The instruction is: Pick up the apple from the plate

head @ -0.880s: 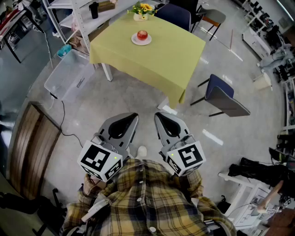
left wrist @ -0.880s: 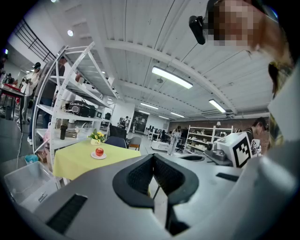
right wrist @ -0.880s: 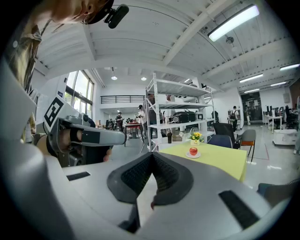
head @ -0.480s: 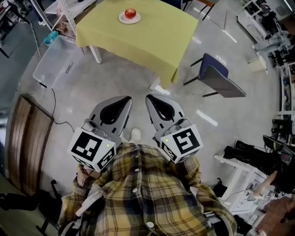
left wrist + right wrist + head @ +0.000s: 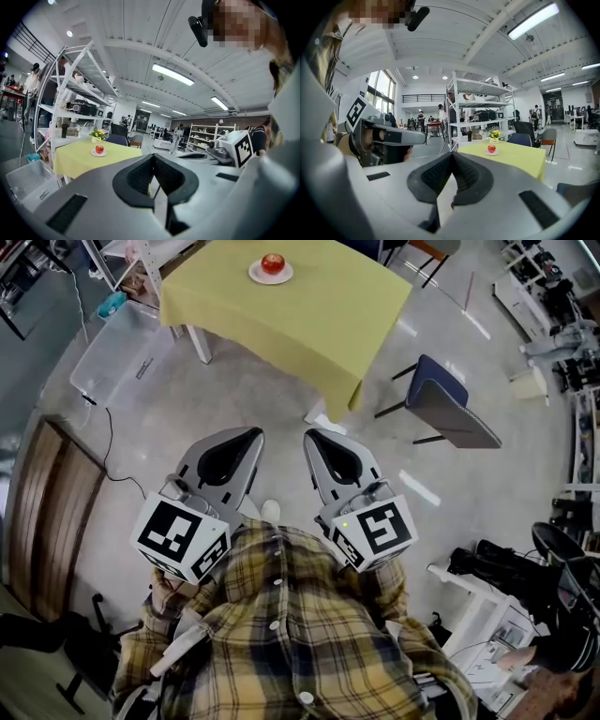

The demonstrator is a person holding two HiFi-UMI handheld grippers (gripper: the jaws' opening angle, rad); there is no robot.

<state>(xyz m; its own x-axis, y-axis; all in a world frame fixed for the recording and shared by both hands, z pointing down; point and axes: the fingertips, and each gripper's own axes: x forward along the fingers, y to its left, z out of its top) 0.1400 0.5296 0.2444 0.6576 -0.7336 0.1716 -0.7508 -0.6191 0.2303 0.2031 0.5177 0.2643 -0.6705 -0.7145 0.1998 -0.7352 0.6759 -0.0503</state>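
A red apple [image 5: 273, 263] sits on a small white plate [image 5: 256, 277] at the far side of a table with a yellow cloth [image 5: 291, 320]. Both grippers are held side by side in front of the person's plaid shirt, over the floor and well short of the table. The left gripper [image 5: 251, 433] is shut with nothing in it, and so is the right gripper [image 5: 311, 435]. In the left gripper view the apple [image 5: 99, 149] is small and far beyond the closed gripper [image 5: 153, 156]. The right gripper view shows the apple [image 5: 491, 148] far past its gripper [image 5: 452, 154].
A blue chair [image 5: 441, 409] stands on the floor right of the table. A clear plastic bin [image 5: 117, 357] lies left of it, beside a white shelf rack [image 5: 70, 93]. A pot of yellow flowers [image 5: 97, 135] stands behind the plate. A wooden panel [image 5: 42, 521] lies at the left.
The head view has shifted, so the table and both grippers sit higher in the picture. The grippers stay shut, side by side, about as far from the table as before.
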